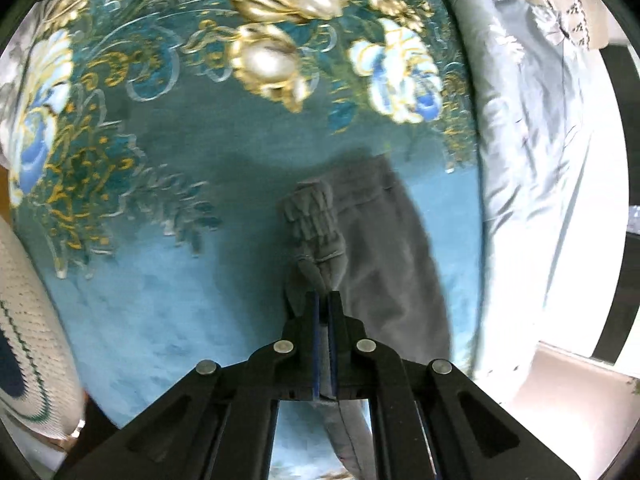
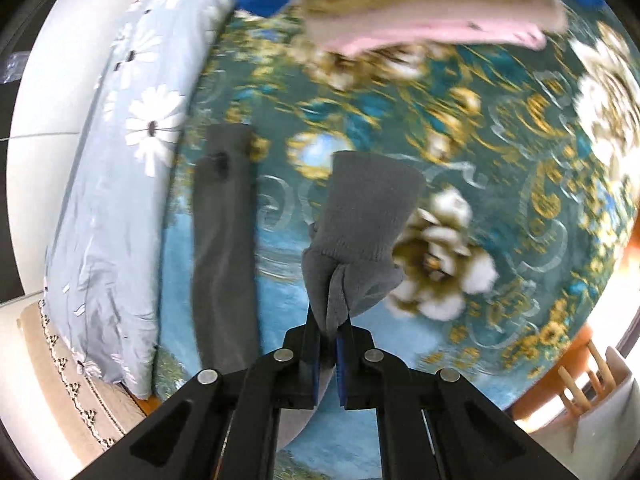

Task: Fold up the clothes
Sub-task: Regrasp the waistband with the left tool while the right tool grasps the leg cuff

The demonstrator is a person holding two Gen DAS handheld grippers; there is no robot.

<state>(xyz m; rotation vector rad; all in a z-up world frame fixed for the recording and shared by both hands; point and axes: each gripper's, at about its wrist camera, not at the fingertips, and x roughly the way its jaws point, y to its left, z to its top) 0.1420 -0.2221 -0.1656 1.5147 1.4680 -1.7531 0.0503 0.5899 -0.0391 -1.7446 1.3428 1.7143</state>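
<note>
A grey garment (image 1: 380, 248) hangs over a teal floral blanket (image 1: 168, 128). My left gripper (image 1: 323, 300) is shut on a bunched, ribbed part of it (image 1: 312, 216), which sticks up past the fingertips. In the right wrist view my right gripper (image 2: 329, 320) is shut on a grey ribbed cuff (image 2: 368, 208) of the same garment. Another long grey strip of it (image 2: 224, 240) hangs down to the left. The blanket (image 2: 500, 160) lies beneath, blurred.
A pale blue daisy-print pillow (image 2: 120, 184) lies along the blanket's edge, seen too as a pillow (image 1: 528, 160) in the left wrist view. A pink and tan cloth (image 2: 432, 16) lies at the far side. A white knitted item (image 1: 32, 340) sits lower left. Wooden chair legs (image 2: 580, 384) stand lower right.
</note>
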